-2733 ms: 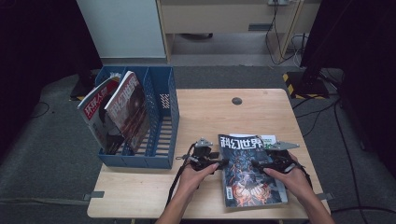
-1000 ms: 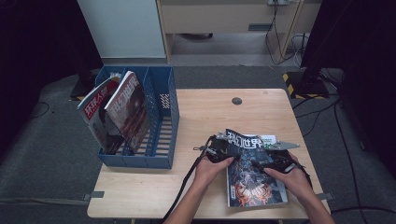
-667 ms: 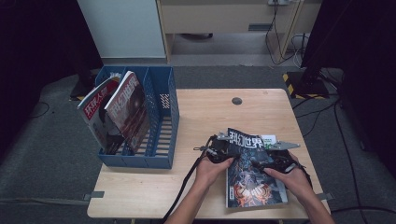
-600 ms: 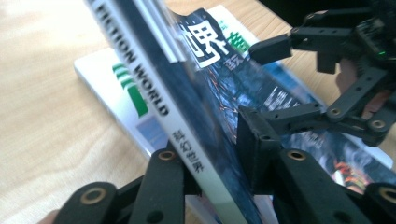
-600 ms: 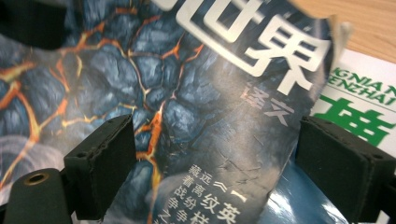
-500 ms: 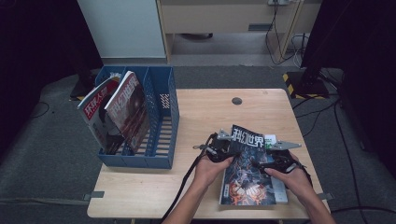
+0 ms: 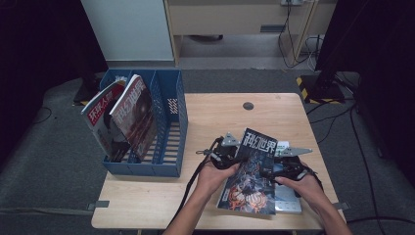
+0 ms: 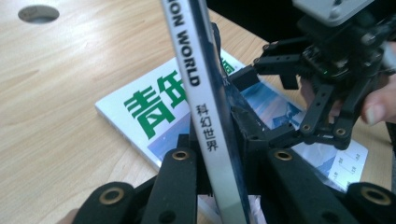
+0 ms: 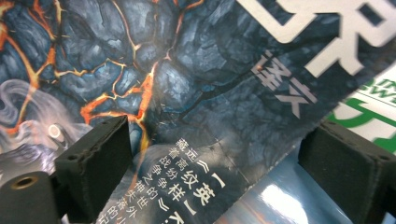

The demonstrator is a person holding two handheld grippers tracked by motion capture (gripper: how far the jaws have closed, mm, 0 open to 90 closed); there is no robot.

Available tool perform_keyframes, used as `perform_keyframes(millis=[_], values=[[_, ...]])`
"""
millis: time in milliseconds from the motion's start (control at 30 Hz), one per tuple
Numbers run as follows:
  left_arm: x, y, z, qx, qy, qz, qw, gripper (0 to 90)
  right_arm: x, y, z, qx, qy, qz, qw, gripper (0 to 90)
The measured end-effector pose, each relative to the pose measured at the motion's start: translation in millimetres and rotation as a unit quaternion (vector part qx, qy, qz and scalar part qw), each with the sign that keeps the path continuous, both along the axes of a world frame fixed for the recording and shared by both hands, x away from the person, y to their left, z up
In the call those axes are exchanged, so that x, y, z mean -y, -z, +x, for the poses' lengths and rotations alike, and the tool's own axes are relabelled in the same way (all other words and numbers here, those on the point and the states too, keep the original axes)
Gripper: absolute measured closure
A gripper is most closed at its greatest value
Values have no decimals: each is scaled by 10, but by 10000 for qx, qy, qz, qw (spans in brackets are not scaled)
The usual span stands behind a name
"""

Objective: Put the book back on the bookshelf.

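- The wooden table [image 7: 161, 205] carries everything; a round cable hole [image 7: 248, 105] sits near its far edge.
- The blue file rack [image 7: 169, 132] stands at the left side of the table, with two magazines [image 7: 125, 117] leaning in its left compartments. The compartment nearest to the person's hands looks free.
- The dark magazine [image 7: 252, 176], with lava-like cover art, is in front of the person, right of the rack. Its spine edge is lifted and its lower right part rests on a second magazine with a white and green cover [image 8: 154, 112], which lies flat on the table.
- The left gripper [image 7: 226, 155] is clenched on the spine [image 8: 205, 116] of the dark magazine near the top corner. In the left gripper view the spine stands upright between the two jaws, which have just been closing on it.
- The right gripper [image 7: 286, 169] is over the right edge of the cover. In the right gripper view its pads [image 9: 95, 151] stand wide apart above the cover [image 9: 196, 93], so it is released and grasps nothing.
- I judge the magazine to be light and thin, stiff along the glued spine but floppy across the pages. The glossy cover is probably slippery, and the pages may fan open or bend.
- The spine is the good place to hold. A second grip on the opposite edge would keep it from sagging when it goes upright into the rack.
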State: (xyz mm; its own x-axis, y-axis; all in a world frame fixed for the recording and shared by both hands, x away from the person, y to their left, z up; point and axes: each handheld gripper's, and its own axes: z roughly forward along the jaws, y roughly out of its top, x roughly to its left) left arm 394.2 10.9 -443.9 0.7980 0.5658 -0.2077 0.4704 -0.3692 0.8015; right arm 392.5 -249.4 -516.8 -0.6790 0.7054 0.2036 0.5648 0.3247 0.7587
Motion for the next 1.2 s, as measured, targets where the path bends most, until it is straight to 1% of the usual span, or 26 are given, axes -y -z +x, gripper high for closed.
perform_keyframes(millis=[67,133,233,333,367,467,500,533,567,733,767,800,833,933,967,1033,1067,1100,1133,1167,1200], values=[[5,-8,-2,27,20,7,10000,801,-1,8,9,-53,-37,62,10000,105],[10,-9,-3,29,28,25,10000,803,0,14,14,-55,-43,74,9999,105],[23,-8,-4,22,23,44,10000,804,3,38,34,-146,-54,115,9998,100],[22,-15,-6,30,37,23,10000,807,8,38,39,-167,-44,134,9998,88],[18,-24,-7,30,44,4,10000,809,10,41,44,-198,-23,186,9996,78],[17,-36,-11,29,51,-4,10000,812,9,44,51,-212,-32,226,9995,72],[21,-48,-10,37,75,41,10000,812,4,43,51,-228,-30,242,9994,76],[21,-48,-10,37,75,41,10000,812,4,43,51,-228,-30,242,9994,76],[33,-54,-8,31,73,57,10000,812,0,42,49,-217,-88,271,9994,105],[34,-65,-2,30,91,97,9999,812,4,39,51,-234,-94,282,9993,119],[28,-69,2,18,112,120,9999,811,15,31,52,-271,-82,319,9991,146],[28,-69,2,18,112,120,9999,811,15,31,52,-271,-82,319,9991,146],[16,-75,5,26,91,147,9998,810,35,20,58,-251,-77,387,9989,183],[-19,-78,15,13,81,157,9998,811,41,3,53,-220,-96,375,9990,207],[-47,-83,20,24,58,164,9998,810,49,-28,42,-146,-104,362,9992,247],[-77,-90,27,37,24,147,9999,810,49,-43,35,-130,-81,379,9992,264],[-106,-101,38,58,-14,153,9999,811,52,-109,15,60,-67,343,9994,336],[-106,-101,38,58,-14,153,9999,811,52,-109,15,60,-67,343,9994,336],[-134,-108,51,68,-44,141,9999,811,49,-124,11,98,-46,338,9994,357],[-182,-122,75,73,-111,108,9999,812,48,-204,-2,249,-31,372,9990,430],[-204,-129,86,74,-127,89,9999,813,46,-236,1,295,-20,425,9987,451]])
